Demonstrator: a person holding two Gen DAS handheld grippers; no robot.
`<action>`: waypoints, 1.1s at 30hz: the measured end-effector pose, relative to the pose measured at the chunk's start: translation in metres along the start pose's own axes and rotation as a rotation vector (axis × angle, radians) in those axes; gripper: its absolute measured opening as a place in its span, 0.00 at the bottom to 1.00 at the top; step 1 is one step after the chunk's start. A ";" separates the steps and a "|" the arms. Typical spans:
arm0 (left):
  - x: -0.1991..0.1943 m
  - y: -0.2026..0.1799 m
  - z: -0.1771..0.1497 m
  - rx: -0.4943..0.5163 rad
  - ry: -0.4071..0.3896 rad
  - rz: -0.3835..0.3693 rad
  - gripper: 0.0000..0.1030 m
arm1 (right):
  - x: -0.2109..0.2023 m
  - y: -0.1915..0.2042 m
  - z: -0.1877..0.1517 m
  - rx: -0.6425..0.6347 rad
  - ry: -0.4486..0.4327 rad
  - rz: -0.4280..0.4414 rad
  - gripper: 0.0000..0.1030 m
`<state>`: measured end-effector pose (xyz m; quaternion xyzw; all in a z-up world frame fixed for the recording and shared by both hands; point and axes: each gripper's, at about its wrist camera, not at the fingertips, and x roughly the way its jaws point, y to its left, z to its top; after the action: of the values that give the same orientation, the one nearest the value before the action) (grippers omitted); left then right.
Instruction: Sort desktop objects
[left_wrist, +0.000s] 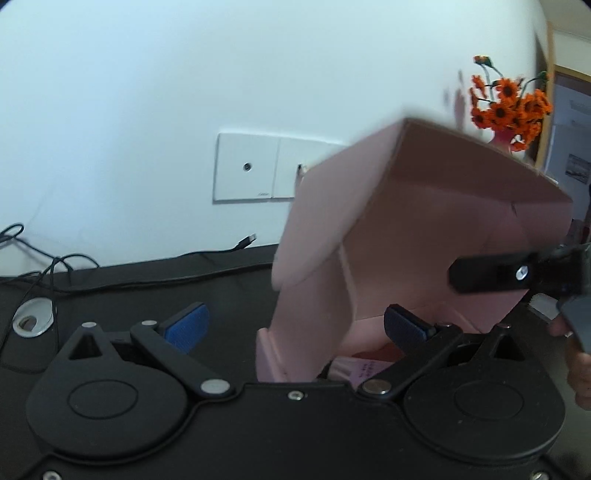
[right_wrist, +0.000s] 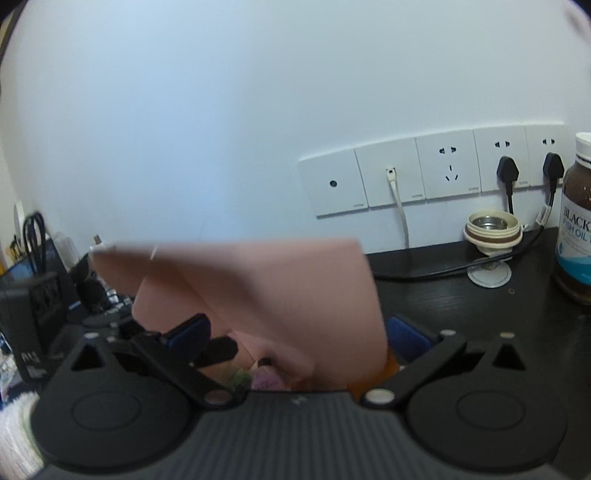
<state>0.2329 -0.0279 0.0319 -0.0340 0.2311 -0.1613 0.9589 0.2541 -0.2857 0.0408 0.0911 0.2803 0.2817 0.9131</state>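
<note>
Pink box (left_wrist: 424, 221) lid upright between the left fingers (left_wrist: 188, 326).

Pink cardboard box (left_wrist: 424, 229), blurred, tilted, lifted off the black counter (left_wrist: 147, 288) near its back edge. Open side faces down; flaps (left_wrist: 314, 229) hang loose. Contents underneath unclear.

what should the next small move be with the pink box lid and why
Probably ease the pink lid further back. It stands raised and tilted over the pink box, with a right gripper finger reaching against it, while the left gripper sits open straddling the box's edge, gripping nothing.
</note>
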 end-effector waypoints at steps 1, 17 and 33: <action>-0.003 -0.002 0.000 0.007 -0.004 -0.002 1.00 | -0.001 0.001 0.000 -0.003 -0.002 -0.006 0.99; -0.057 -0.018 -0.018 0.084 0.034 -0.058 1.00 | -0.016 0.005 -0.019 0.038 -0.005 -0.006 0.99; -0.125 -0.018 -0.003 0.077 -0.084 -0.203 1.00 | -0.019 0.023 -0.039 0.057 0.006 -0.084 0.99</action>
<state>0.1215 -0.0040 0.0859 -0.0270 0.1797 -0.2647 0.9471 0.2078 -0.2772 0.0248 0.1043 0.2943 0.2352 0.9204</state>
